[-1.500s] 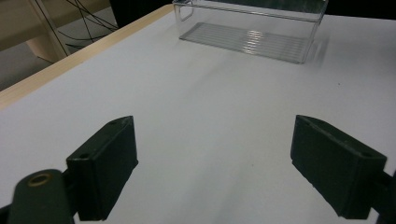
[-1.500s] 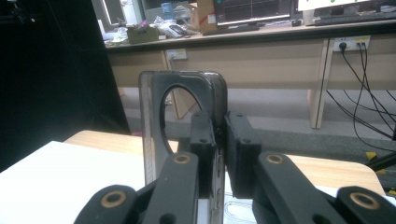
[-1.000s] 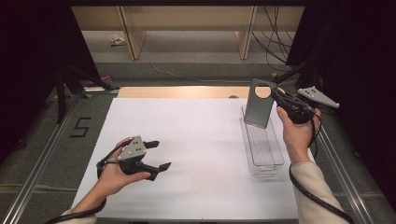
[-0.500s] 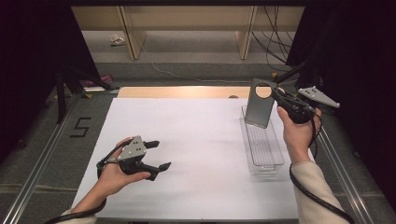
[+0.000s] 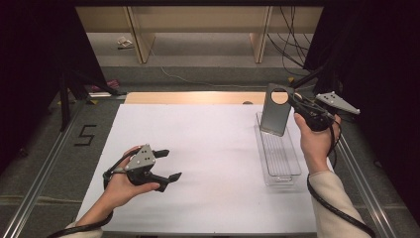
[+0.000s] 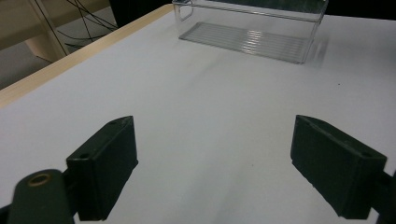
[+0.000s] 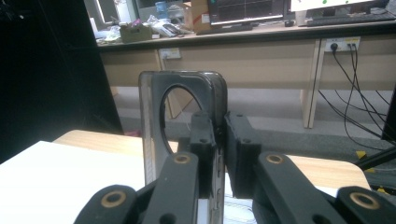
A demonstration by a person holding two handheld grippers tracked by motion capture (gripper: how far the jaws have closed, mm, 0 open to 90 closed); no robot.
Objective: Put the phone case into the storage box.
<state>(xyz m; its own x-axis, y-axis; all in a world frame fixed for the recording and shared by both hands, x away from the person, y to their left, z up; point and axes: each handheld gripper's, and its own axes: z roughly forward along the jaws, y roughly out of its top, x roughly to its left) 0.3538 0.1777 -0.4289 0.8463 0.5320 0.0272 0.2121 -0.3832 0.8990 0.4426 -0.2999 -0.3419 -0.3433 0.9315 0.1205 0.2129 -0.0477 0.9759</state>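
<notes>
A: What is the right gripper (image 5: 291,101) doing?

B: It is pinching the grey plate (image 5: 275,115), jaws pressed onto its edge beside the round hole. In the right gripper view the plate (image 7: 180,126) is standing upright between the jaws.

A: And where is the plate?

B: At about two o'clock on the white table (image 5: 208,148), hanging over the far end of the clear bin (image 5: 278,153). Whether its lower edge is touching the bin floor, I cannot tell.

A: So which step is this?

B: I am judging it as the placing step: the plate is being held above the bin, not yet let go.

A: What is the next move calling for?

B: Probably lowering it straight down inside the walls, keeping it from catching the rim, then parting the jaws. The bin is light, so it may be sliding if nudged.

A: Is anything lying in the bin?

B: It is looking empty; the ribbed floor (image 6: 247,39) is showing bare in the left gripper view.

A: And the left gripper (image 5: 171,166)?

B: It is hovering at about seven o'clock, jaws spread wide, gripping nothing, well apart from the bin.
</notes>
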